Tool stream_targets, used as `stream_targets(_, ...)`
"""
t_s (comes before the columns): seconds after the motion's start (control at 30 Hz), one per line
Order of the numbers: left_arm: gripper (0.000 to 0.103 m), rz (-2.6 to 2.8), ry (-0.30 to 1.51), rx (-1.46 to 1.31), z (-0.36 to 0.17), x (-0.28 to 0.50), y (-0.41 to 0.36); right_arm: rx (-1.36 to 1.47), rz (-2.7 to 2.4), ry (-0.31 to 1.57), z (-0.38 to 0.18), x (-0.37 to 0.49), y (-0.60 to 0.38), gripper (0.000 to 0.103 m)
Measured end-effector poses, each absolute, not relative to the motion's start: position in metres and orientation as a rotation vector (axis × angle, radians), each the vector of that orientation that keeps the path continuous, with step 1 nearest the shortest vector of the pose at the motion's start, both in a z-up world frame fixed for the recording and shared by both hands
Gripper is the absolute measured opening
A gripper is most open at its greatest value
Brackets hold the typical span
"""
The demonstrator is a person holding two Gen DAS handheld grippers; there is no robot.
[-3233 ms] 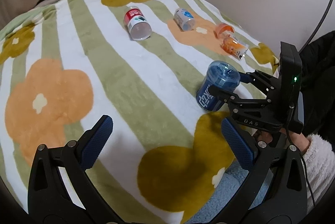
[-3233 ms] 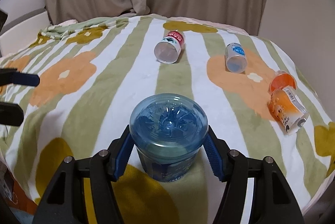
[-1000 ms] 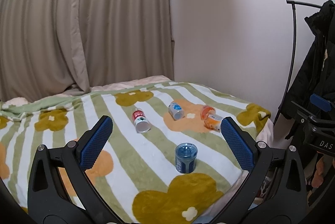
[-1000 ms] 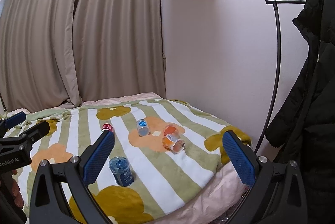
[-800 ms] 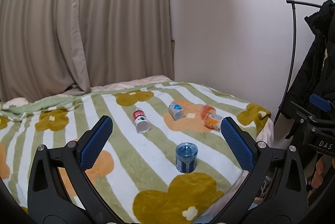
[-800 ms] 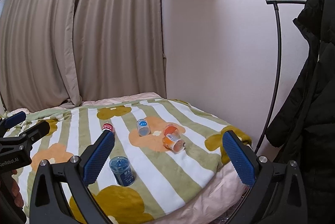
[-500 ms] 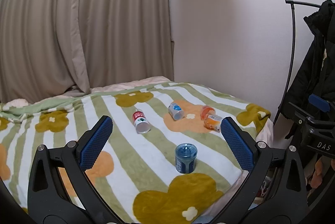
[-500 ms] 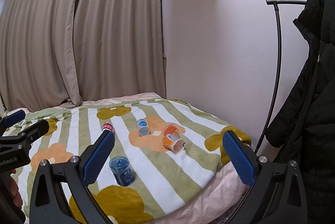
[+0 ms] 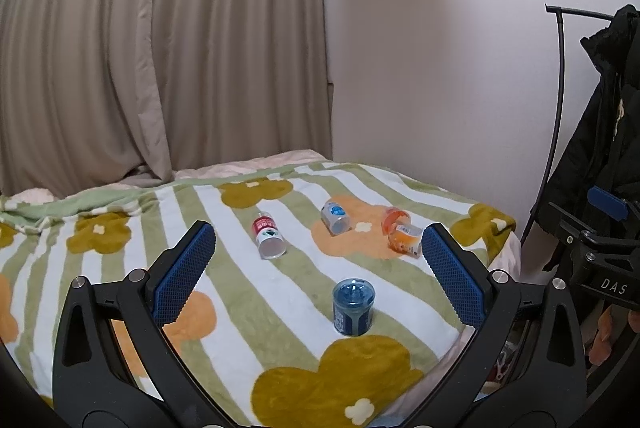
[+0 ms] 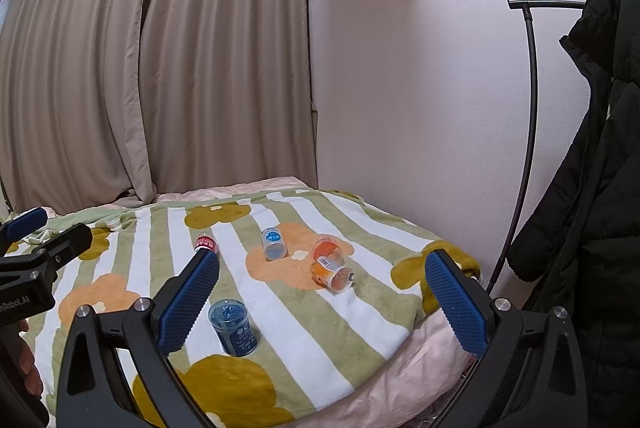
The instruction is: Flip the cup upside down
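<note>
A blue cup (image 9: 353,306) stands upside down, base up, on the flowered striped blanket (image 9: 132,224); it also shows in the right wrist view (image 10: 233,326). My left gripper (image 9: 318,270) is open and empty, held well back from the bed. My right gripper (image 10: 322,302) is open and empty, also far back. The right gripper's body shows at the right edge of the left wrist view (image 9: 600,252); the left gripper's body shows at the left edge of the right wrist view (image 10: 28,268).
On the blanket lie a red-labelled cup (image 9: 269,239), a clear blue-labelled cup (image 9: 336,215) and two orange cups (image 9: 402,234), all on their sides. Curtains (image 9: 140,48) hang behind. A black coat on a rack (image 10: 592,188) hangs to the right.
3.2 s ago my right gripper was shut around the blue cup on the blanket. It has let go and both grippers have drawn far back. Over the last second almost nothing moves.
</note>
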State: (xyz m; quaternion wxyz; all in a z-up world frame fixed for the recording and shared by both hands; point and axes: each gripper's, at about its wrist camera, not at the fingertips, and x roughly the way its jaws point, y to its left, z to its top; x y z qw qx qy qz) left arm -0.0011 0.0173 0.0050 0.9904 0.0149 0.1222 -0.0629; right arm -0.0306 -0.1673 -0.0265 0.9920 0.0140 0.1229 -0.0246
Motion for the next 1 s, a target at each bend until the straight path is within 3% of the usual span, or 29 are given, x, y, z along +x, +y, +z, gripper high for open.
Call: stream_targets(1.0,0.103,-0.104,0.172,0.068,0.012,-0.016,0.006,0.038,-0.038,0.236,-0.028,-0.031,-0.165,0.103)
